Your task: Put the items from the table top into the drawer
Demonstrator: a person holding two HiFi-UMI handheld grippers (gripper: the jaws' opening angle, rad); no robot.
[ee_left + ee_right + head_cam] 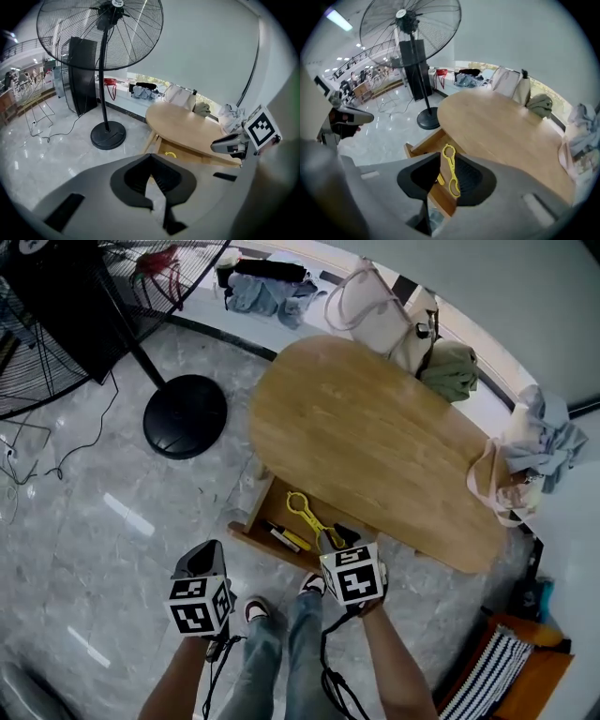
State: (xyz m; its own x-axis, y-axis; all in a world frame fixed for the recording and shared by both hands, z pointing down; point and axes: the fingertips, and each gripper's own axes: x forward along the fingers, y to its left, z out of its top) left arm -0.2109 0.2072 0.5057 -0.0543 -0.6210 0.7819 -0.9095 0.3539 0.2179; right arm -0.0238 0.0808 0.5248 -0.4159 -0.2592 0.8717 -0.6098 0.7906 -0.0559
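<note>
The oval wooden table [375,446] shows only bare wood on top. Under its near edge the drawer [246,531] stands pulled out. Inside lie a yellow plastic tool [305,512] and a small yellow and black item [286,537]. My right gripper [339,538] hangs above the drawer. In the right gripper view this right gripper [447,157] is open, and the yellow tool [450,171] shows through the gap, down in the drawer and not gripped. My left gripper [208,554] is over the floor left of the drawer. Seen in its own view, the left gripper [151,161] is shut and holds nothing.
A tall floor fan [105,28] with a round black base [185,415] stands left of the table. Bags and clothes, among them a white bag [375,310] and a pink bag [502,484], line the ledge behind. The person's legs [281,643] are below the drawer.
</note>
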